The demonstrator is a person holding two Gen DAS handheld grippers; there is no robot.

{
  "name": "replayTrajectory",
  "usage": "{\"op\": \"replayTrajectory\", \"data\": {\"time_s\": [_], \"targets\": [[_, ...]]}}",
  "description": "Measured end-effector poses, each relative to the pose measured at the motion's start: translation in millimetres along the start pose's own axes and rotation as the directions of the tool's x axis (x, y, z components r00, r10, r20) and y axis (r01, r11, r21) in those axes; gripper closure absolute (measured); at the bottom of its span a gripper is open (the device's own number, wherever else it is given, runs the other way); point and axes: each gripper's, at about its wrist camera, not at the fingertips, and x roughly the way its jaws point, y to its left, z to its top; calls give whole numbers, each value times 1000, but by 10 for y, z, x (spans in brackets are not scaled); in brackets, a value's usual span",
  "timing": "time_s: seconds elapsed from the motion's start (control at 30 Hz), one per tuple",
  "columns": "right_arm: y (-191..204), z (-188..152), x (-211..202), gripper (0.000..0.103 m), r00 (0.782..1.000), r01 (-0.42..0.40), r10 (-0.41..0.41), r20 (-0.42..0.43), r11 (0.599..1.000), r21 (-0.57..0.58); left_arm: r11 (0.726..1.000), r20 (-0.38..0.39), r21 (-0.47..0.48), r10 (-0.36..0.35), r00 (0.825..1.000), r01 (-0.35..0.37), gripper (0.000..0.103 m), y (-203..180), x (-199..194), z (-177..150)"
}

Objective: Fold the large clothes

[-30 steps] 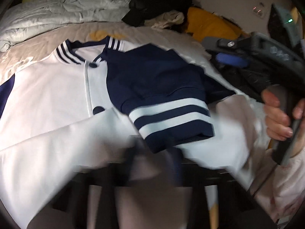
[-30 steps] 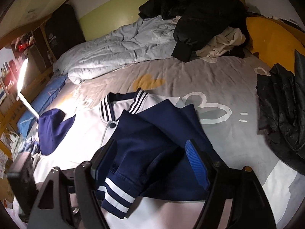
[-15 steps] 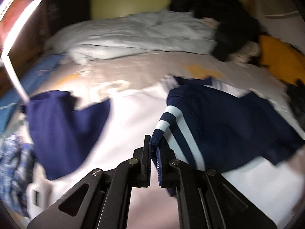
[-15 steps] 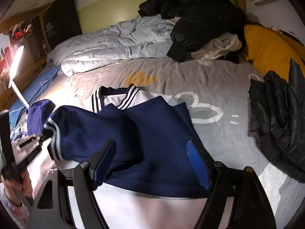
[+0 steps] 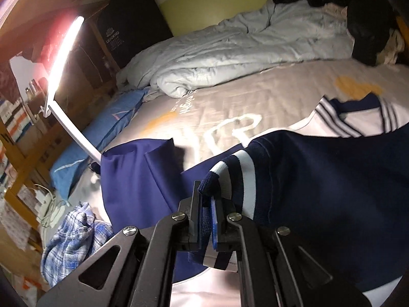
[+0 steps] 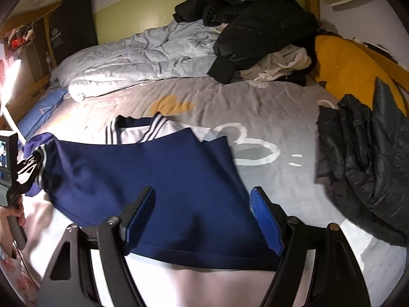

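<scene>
Sleeve (image 6: 143,179) stretched crosswise over the jacket (image 6: 133,134) on the bed (image 6: 255,107), its cuff (image 5: 230,176) pinched in your closed left tool (image 5: 208,220), while your right tool (image 6: 202,220) hovered wide open, empty, above its shoulder end.

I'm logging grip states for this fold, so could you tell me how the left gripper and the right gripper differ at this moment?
The left gripper is shut on the striped cuff of the navy sleeve, while the right gripper stands open and holds nothing. The left lifts its cuff off the jacket; the right only hovers over the sleeve's wider end. Both have black frames with blue pads and point down toward the bed.
</scene>
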Motion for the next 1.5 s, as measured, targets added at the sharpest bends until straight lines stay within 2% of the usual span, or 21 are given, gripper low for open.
{"op": "replayTrajectory", "data": {"time_s": [0.1, 0.3, 0.43, 0.47, 0.53, 0.57, 0.6, 0.63, 0.77, 0.83, 0.87, 0.97, 1.1, 1.2, 1.27, 1.37, 1.5], "targets": [[-80, 2, 5, 28, 1000, 8, -8, -4, 1000, 23, 1000, -12, -5, 3, 1000, -3, 98, -25, 60, -7], [-170, 9, -18, 28, 1000, 3, -2, -7, 999, 53, 999, 71, 32, 3, 997, -6, 98, -64, -9, 140], [-170, 1, -41, 28, 1000, 6, -6, 0, 999, 48, 1000, 69, 5, -14, 998, 14, 98, -32, -8, 277], [-170, -2, -45, 28, 1000, 8, -8, 0, 999, 46, 1000, 65, 1, -9, 998, 9, 92, -35, -11, 280], [-170, -2, -39, 28, 1000, 10, -10, -2, 999, 44, 999, 59, -8, 49, 997, -49, 88, -23, 1, 268], [-173, 0, -36, 28, 1000, 11, -11, -2, 999, 45, 998, 62, -17, 65, 996, -64, 67, -2, -2, 260], [-176, 3, -35, 28, 1000, 12, -12, -3, 999, 46, 998, 65, -31, 55, 996, -53, 42, 44, -4, 253], [-181, 8, -34, 28, 1000, 13, -12, -3, 999, 48, 998, 68, -51, 30, 997, -26, 37, 99, -16, 252], [-179, 34, -62, 28, 1000, 9, -9, 8, 998, 55, 993, 71, -96, -62, 996, 69, 37, 274, -136, 273], [-162, 55, -70, 28, 1000, 8, -9, 16, 999, 52, 988, 85, -89, -116, 990, 124, 33, 346, -254, 297], [-152, 60, -69, 26, 1000, 9, -10, 19, 999, 51, 986, 99, -90, -130, 987, 139, 26, 374, -319, 302], [-109, 69, -64, 25, 1000, 7, -8, 22, 999, 46, 979, 150, -95, -167, 974, 183, 13, 508, -550, 304], [-74, 66, -51, 25, 1000, -2, 1, 20, 999, 41, 963, 182, -84, -237, 954, 255, 11, 665, -810, 248], [-51, 57, -58, 24, 1000, -3, 2, 21, 999, 33, 949, 202, -92, -280, 939, 303, 3, 804, -969, 197], [-49, 56, -64, 23, 1000, -4, 3, 23, 999, 33, 941, 217, -95, -297, 930, 323, 2, 891, -1037, 192], [-49, 59, -81, 21, 1000, -7, 5, 26, 999, 42, 939, 234, -123, -287, 929, 321, 0, 1034, -1052, 163], [-20, 64, -113, 21, 999, -9, 7, 32, 999, 41, 914, 212, -182, -324, 922, 363, 0, 1251, -955, 108]]}}
